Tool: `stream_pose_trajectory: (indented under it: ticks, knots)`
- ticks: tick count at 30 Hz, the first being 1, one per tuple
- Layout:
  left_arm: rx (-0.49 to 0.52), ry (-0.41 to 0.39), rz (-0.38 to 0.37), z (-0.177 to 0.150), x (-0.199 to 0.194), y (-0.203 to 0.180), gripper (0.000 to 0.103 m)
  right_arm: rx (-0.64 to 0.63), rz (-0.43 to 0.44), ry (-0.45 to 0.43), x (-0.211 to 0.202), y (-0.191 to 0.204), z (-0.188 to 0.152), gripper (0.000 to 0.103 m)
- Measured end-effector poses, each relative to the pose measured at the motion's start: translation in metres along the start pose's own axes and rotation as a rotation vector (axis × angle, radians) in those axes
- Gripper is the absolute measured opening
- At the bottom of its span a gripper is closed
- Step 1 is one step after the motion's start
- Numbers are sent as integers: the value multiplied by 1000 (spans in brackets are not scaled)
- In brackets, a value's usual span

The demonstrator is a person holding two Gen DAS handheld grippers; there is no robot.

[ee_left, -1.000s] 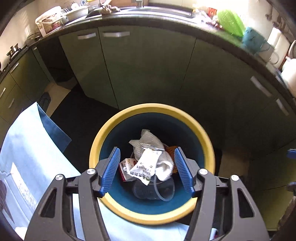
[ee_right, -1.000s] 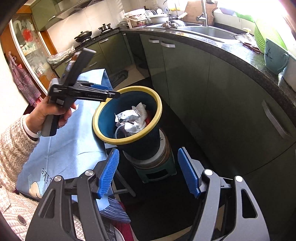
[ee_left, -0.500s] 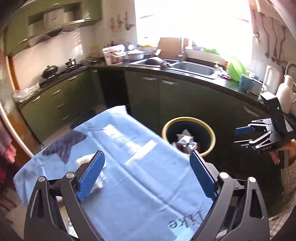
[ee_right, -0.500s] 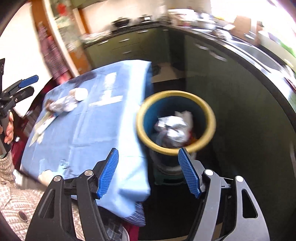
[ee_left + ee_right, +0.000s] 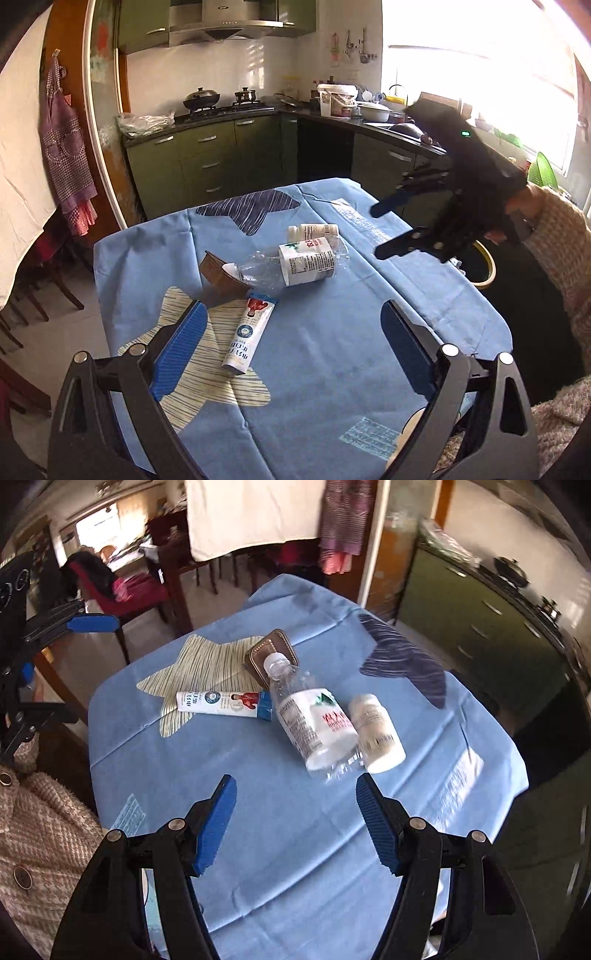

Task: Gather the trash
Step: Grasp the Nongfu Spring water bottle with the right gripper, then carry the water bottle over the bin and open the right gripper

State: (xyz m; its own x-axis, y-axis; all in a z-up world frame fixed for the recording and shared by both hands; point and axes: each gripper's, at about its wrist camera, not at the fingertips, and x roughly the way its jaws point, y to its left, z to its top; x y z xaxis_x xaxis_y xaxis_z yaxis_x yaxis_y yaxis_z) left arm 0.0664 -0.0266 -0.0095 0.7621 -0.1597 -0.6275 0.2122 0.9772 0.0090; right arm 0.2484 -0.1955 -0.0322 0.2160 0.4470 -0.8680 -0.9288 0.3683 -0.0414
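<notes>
Clear plastic bottle (image 5: 314, 723) on its side, white jar (image 5: 376, 734) touching, toothpaste tube (image 5: 221, 703), brown box (image 5: 271, 657) lying nearby

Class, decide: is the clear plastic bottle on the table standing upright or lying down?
Lying down. The bottle rests on its side on the blue cloth, neck against the brown box.

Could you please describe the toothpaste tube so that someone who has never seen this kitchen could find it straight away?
Look at the table with the blue cloth and find the pale striped star printed on it. The toothpaste tube lies flat, partly on that star, its blue end touching the clear water bottle. It is the only flat white piece, beside the small white bottle and the brown box.
</notes>
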Motion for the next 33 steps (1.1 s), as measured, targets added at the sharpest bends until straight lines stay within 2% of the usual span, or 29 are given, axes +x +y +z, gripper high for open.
stream_pose_trajectory:
  ticks: [5, 6, 12, 19, 23, 28, 33]
  knots:
    - [8, 12, 12, -3, 4, 3, 90, -99, 22, 156, 59, -17, 38, 68]
    - [7, 13, 11, -3, 5, 4, 90, -105, 37, 186, 68, -20, 41, 74]
    - [-23, 21, -4, -4, 11, 17, 90, -127, 53, 272, 98, -32, 49, 78]
    - [-62, 31, 2, -9, 14, 31, 90, -158, 85, 343, 126, -27, 56, 78]
    - [-70, 35, 7, -12, 13, 35, 90, -129, 90, 342, 136, -29, 58, 66]
    - [-73, 31, 8, -13, 10, 36, 90, -55, 90, 301, 128, -35, 47, 65]
    - [-84, 25, 10, -16, 6, 39, 90, 15, 71, 203, 105, -25, 20, 64]
